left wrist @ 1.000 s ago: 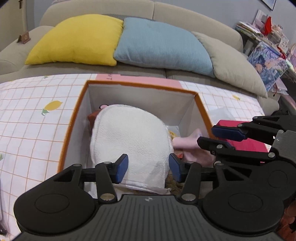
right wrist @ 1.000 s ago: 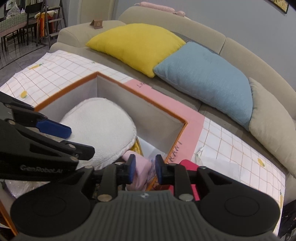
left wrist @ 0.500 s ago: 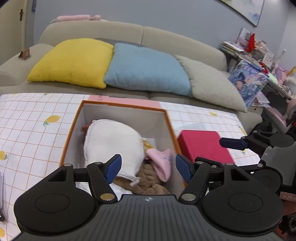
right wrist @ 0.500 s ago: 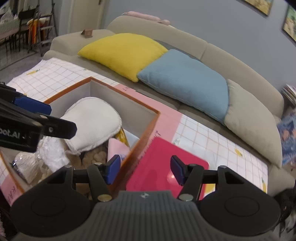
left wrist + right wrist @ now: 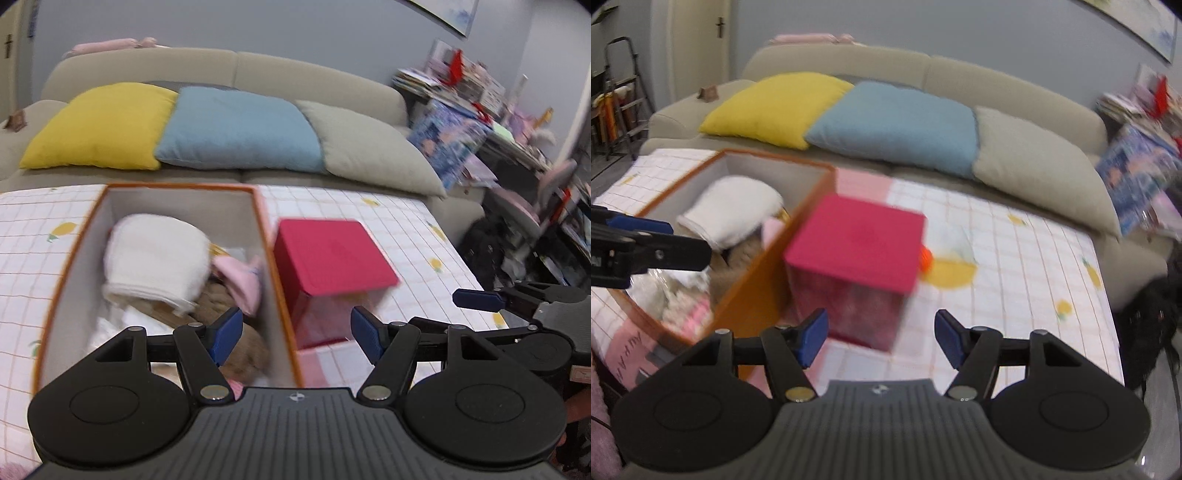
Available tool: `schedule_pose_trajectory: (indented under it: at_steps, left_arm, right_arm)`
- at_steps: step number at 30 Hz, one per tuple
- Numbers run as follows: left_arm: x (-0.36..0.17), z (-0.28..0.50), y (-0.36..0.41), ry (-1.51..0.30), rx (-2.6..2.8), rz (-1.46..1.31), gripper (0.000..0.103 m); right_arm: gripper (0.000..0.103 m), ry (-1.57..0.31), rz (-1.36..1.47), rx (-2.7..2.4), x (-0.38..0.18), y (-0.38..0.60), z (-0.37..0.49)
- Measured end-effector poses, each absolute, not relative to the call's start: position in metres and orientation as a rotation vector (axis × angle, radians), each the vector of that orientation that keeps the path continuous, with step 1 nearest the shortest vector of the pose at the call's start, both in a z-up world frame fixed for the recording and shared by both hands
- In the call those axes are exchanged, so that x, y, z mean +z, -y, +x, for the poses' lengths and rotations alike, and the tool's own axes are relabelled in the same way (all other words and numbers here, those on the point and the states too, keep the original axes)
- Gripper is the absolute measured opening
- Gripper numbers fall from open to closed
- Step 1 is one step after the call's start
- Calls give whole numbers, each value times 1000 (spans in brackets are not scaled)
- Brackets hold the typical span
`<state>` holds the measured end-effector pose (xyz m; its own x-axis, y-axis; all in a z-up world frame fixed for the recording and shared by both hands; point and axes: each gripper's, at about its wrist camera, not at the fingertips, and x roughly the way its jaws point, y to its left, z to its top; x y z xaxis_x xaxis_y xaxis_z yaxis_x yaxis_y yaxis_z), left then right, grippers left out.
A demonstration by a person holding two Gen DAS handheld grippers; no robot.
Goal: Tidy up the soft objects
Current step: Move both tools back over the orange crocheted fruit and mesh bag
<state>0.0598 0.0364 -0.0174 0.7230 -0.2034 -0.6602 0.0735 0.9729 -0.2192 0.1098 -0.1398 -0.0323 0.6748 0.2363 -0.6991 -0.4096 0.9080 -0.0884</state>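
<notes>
Soft objects are already gathered in the orange-rimmed storage box (image 5: 79,258), which sits on the checked lemon-print cloth (image 5: 402,229) in front of the sofa (image 5: 236,70), ahead and to the left of both my grippers. Its long axis runs away from me toward the sofa, and the red lidded box (image 5: 332,254) stands just beside its right wall, almost touching. My left gripper (image 5: 295,332) is the nearer one to the storage box: its left pad hangs over the box's near end while its right pad sits over the red box, so it straddles the shared wall without touching either. My right gripper (image 5: 879,332) points at the near face of the red box (image 5: 857,254), with the storage box (image 5: 768,258) off to its left. Both grippers are empty; the left one stands wide apart, and the right one's jaws are opening with nothing between them. Inside the storage box, the largest item is a folded white fluffy cushion or towel (image 5: 155,258), lying toward the far end and leaning on the pile. Under it is a brown knitted or plush piece (image 5: 221,310), and against the right wall a small pink fabric item (image 5: 240,280). I judge anything else to be packed would go in from the left hand's side; blur hides finer detail.
</notes>
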Motion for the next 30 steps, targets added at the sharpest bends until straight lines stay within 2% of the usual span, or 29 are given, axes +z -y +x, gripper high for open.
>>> schedule_pose_trajectory:
  at_steps: [8,23,30]
  left_arm:
    - [-27,61,10,-812,-252,-114,79]
    - [-26,91,64,-882,-321,-19,77]
    - [-16,125,78,-881,-334,48,77]
  right_arm:
    - [63,-834,-194,262,-53,183,106]
    - [63,-845,-41,197,-65,230,140]
    - [59,-833,-23,264,-69,235,178]
